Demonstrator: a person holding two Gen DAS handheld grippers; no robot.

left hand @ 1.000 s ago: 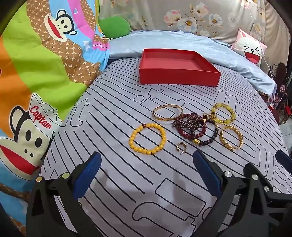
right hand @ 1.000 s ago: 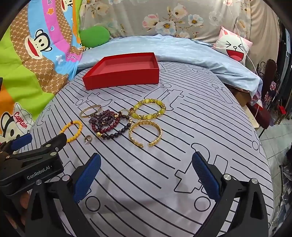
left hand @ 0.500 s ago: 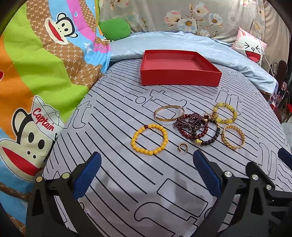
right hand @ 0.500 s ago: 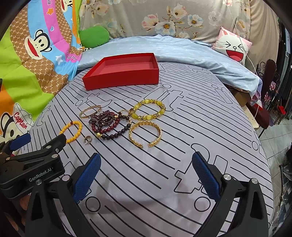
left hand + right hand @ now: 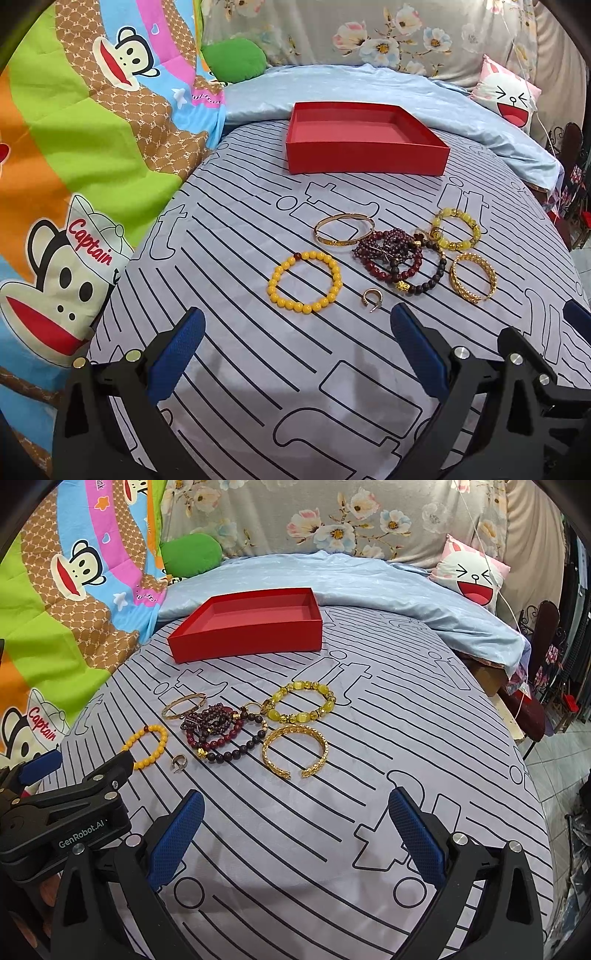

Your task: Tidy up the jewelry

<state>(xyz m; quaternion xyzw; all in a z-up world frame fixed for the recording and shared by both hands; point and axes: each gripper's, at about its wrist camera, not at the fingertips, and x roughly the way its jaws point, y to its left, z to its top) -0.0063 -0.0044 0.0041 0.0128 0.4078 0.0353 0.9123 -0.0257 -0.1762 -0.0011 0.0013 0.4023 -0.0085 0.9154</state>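
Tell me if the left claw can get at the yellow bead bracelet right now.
Probably yes. The left claw is open and the yellow bead bracelet lies flat on the sheet just ahead of it, apart from the other pieces, with nothing between them.

A: Red box sits open and empty, far ahead of the fingers, past all the jewelry.

B: Nearest the left fingers: a yellow bead bracelet lying flat, and just right of it a small gold ring.

A: Beyond those, a thin gold bangle, flat, touching the dark red bead pile, several strands tangled together.

B: From the right fingers, straight ahead, an open gold cuff with its gap facing the fingers. Just behind it a pale yellow bracelet with gold spacers, its left end touching the pile.
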